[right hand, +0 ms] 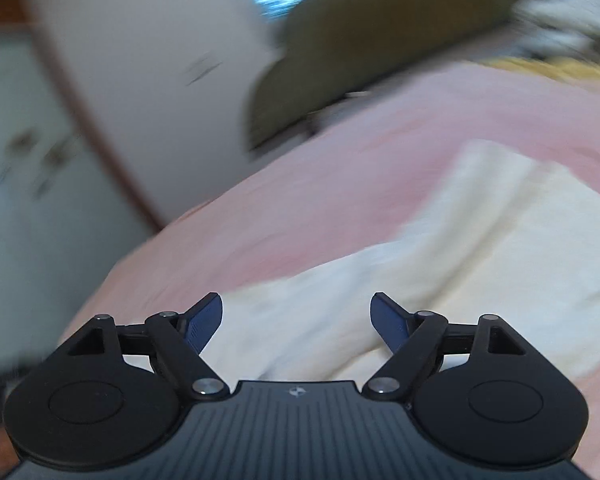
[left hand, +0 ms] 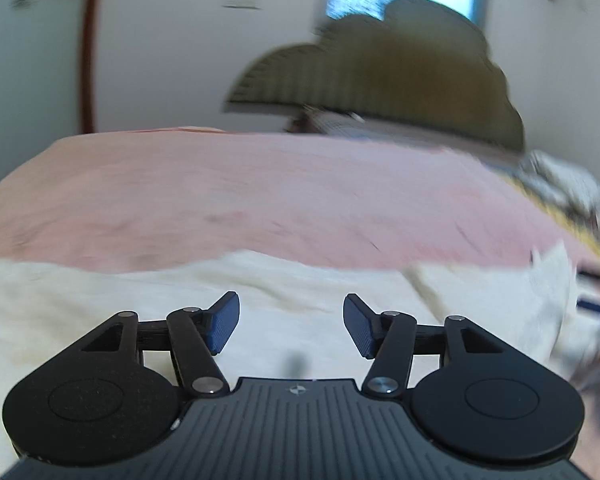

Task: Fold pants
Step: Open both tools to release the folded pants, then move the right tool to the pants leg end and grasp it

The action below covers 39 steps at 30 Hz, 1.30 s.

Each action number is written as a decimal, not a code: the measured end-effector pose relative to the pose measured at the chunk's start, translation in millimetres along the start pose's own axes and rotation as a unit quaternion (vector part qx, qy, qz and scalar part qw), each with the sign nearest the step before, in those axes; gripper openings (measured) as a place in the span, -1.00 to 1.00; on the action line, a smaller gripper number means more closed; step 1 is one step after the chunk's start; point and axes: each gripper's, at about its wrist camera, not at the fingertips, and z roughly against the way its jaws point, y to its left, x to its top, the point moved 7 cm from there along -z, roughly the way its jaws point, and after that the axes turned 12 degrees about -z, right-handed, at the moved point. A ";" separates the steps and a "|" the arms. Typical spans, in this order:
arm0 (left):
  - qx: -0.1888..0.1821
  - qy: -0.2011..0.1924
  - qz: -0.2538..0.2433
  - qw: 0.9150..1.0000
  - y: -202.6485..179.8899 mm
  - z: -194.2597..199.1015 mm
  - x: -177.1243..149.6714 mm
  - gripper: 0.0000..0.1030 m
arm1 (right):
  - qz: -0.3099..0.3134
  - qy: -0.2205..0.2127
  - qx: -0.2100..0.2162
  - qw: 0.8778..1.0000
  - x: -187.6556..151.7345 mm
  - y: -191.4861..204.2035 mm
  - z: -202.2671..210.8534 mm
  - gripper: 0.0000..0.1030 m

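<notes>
Left tongs and right tongs both gape apart, gripping nothing, above cream pants lying spread on a pink-sheeted bed; an olive headboard stands behind.

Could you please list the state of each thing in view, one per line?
Left tool: open, nothing between its fingers.
Right tool: open, nothing between its fingers.
Pants: cream, lying on the sheet, not gripped; the fold cannot be judged through the blur.
Sheet: pink, spread over the bed.
</notes>
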 end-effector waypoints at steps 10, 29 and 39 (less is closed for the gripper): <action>0.034 0.015 -0.129 0.991 -45.9 -24.0 -55.0 0.32 | -0.228 0.049 0.060 0.971 52.7 -54.1 -45.6 0.61; 0.012 0.027 -0.086 0.996 -41.6 -28.8 -49.5 0.66 | -0.085 -0.014 0.048 0.995 100.0 13.0 -83.4 0.82; 0.017 0.029 -0.086 0.996 -42.5 -31.4 -49.4 0.72 | -0.211 0.026 0.024 0.977 81.3 -60.5 -105.5 0.82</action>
